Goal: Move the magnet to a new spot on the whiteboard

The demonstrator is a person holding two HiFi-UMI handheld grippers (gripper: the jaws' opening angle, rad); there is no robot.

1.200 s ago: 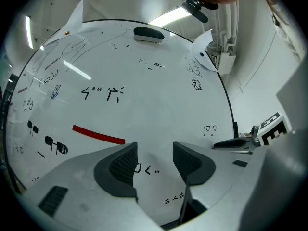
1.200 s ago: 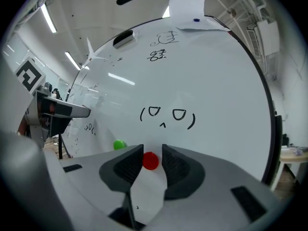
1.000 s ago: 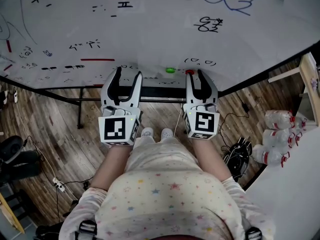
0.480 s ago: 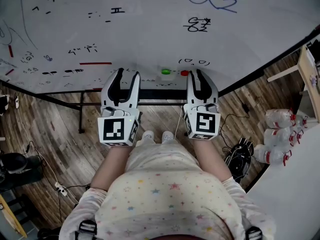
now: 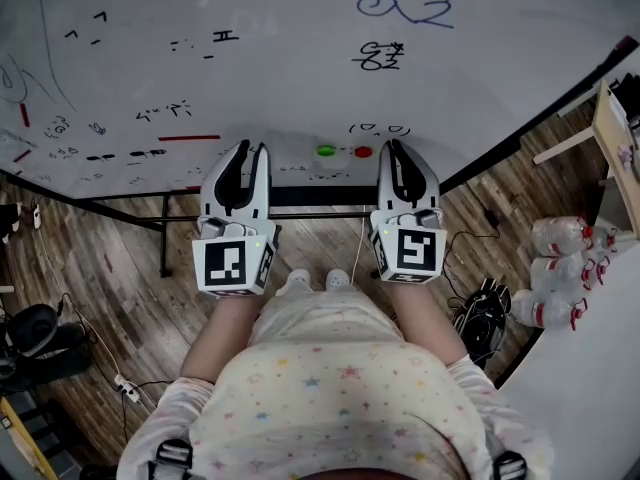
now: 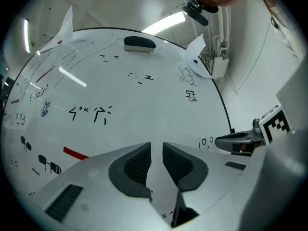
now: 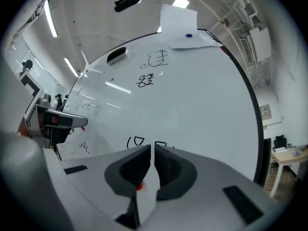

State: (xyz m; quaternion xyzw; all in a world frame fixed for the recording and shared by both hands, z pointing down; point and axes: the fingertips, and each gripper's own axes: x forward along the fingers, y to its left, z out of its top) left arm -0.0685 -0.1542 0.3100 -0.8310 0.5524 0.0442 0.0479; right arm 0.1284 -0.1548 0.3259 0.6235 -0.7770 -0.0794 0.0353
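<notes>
A red magnet [image 5: 363,151] and a green magnet [image 5: 326,150] stick low on the whiteboard [image 5: 300,78], between my two grippers. My left gripper [image 5: 252,148] points at the board to the left of the green magnet. Its jaws have just been closing and now stand a narrow gap apart with nothing between them [image 6: 156,146]. My right gripper [image 5: 397,146] is just right of the red magnet and apart from it, pads together and empty [image 7: 152,147]. In the right gripper view the red magnet [image 7: 139,186] peeks out low under the left pad.
An eraser [image 6: 139,43] sits high on the board, and a paper sheet [image 7: 185,25] is pinned near its top. Plastic bottles [image 5: 555,268] lie by a white table [image 5: 590,368] at the right. Cables [image 5: 475,313] trail over the wooden floor under the board's stand.
The left gripper's jaws went from wide apart to a narrow gap. Both grippers rose slightly along the board. The red magnet, earlier at the right gripper's fingertip, now shows clear to its left.
</notes>
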